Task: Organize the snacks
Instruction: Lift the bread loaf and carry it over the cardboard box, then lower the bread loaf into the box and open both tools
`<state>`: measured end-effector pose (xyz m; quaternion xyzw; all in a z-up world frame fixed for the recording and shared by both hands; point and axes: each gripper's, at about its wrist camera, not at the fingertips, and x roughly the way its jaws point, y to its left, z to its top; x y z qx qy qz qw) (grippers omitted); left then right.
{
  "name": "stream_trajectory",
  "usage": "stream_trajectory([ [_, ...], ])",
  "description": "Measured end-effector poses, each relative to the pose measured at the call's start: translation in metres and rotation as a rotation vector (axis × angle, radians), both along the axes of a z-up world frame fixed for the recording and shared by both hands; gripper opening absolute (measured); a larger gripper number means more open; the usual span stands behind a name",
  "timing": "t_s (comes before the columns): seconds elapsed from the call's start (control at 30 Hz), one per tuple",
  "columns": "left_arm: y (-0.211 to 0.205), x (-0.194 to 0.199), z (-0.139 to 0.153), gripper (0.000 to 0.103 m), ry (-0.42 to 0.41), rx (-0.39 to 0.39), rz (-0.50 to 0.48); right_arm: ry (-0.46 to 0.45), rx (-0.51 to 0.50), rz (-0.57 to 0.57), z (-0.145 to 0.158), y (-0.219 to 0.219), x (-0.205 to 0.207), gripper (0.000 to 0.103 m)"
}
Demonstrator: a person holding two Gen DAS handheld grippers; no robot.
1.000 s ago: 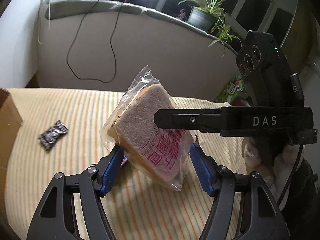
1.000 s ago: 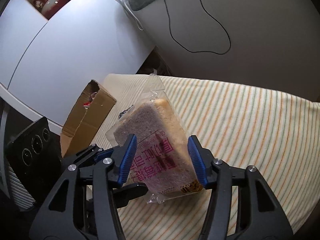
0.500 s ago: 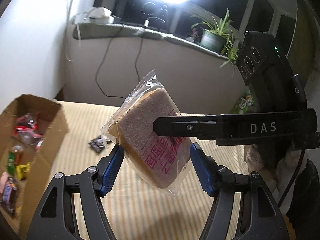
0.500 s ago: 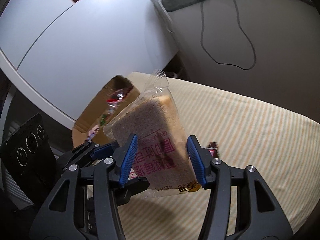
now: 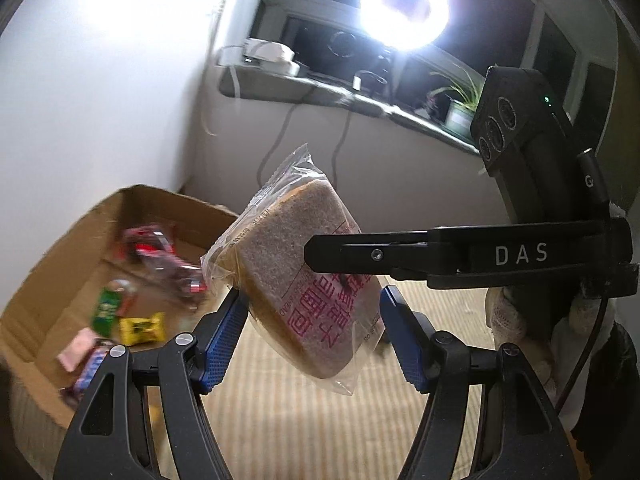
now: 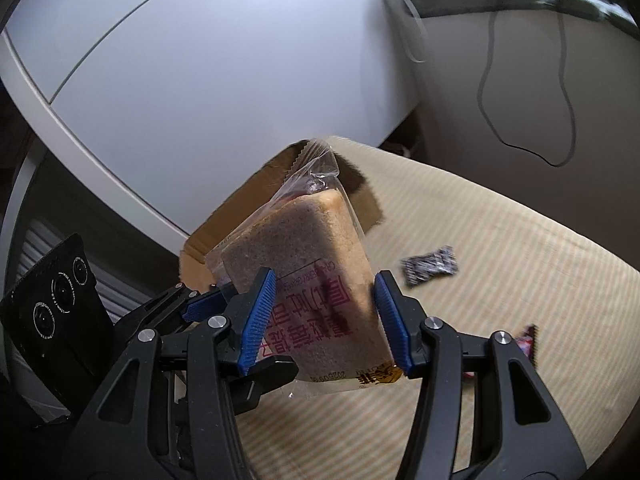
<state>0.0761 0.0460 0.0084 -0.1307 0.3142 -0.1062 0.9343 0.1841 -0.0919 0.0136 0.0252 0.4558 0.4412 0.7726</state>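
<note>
Cardboard box (image 5: 80,248) sits ahead-left of the left gripper (image 5: 308,332), snacks loose inside. Wrapped bread slice (image 5: 304,280) is held in air, pinched by the right gripper (image 6: 324,320); left blue pads flank it, contact unclear. Dark candy (image 6: 430,266) lies ahead-right of the right gripper.

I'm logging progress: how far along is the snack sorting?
Several wrapped snacks already lie in the cardboard box. Both hand-held grippers, left and right, clamp the bagged bread slice in the air. A dark wrapped candy remains on the striped cloth.
</note>
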Motion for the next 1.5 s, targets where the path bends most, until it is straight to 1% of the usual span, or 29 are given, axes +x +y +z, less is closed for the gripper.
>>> stream_trajectory([
  [0.2, 0.037, -0.018, 0.003, 0.067, -0.012, 0.009, 0.073, -0.003, 0.009, 0.056, 0.004, 0.043, -0.008, 0.054],
  [0.4, 0.074, -0.025, 0.001, 0.067, -0.007, 0.003, 0.148, -0.001, 0.011, 0.120, 0.004, 0.086, -0.013, 0.054],
  [0.7, 0.116, -0.039, -0.011, 0.067, 0.024, -0.008, 0.240, 0.031, -0.007, 0.208, -0.015, 0.141, -0.020, 0.054],
  [0.83, 0.121, -0.043, -0.018, 0.067, 0.044, 0.000, 0.256, 0.046, -0.015, 0.228, -0.023, 0.159, -0.023, 0.054],
  [0.97, 0.120, -0.043, -0.023, 0.067, 0.066, 0.009, 0.261, 0.058, -0.034, 0.237, -0.032, 0.168, -0.024, 0.054],
  [1.13, 0.118, -0.032, -0.026, 0.067, 0.082, 0.020, 0.263, 0.065, -0.050, 0.234, -0.041, 0.177, -0.022, 0.054],
  [1.27, 0.115, -0.027, -0.025, 0.067, 0.080, 0.034, 0.257, 0.044, -0.064, 0.231, -0.041, 0.185, -0.021, 0.054],
  [1.4, 0.108, -0.024, -0.026, 0.067, 0.080, 0.084, 0.265, 0.007, -0.099, 0.227, -0.043, 0.189, -0.025, 0.054],
  [1.5, 0.108, -0.024, -0.026, 0.067, 0.078, 0.090, 0.264, -0.018, -0.099, 0.206, -0.043, 0.187, -0.024, 0.054],
])
